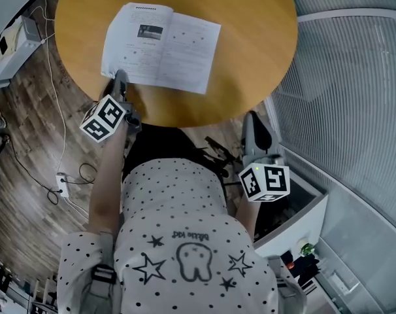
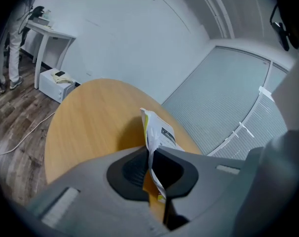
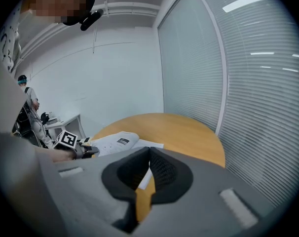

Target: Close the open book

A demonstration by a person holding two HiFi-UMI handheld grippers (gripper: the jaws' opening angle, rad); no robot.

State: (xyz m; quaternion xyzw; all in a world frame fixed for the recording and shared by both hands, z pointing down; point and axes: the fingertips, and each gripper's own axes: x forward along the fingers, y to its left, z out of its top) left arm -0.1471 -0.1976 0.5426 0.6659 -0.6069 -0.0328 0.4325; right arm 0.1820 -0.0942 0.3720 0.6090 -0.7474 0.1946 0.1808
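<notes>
An open white book lies on the round wooden table, printed pages up. My left gripper is at the book's near left corner, shut on the left page's edge. In the left gripper view that page stands up on edge from between the closed pads, the gripper pinching its lower part. My right gripper hovers by the table's near edge, right of the book, shut with nothing in it. The right gripper view shows its pads touching, the gripper aimed toward the book.
A white box and cables lie on the wood floor left of the table. Slatted blinds run along the right. A white cabinet stands near my right side. A person stands by a desk in the far left corner.
</notes>
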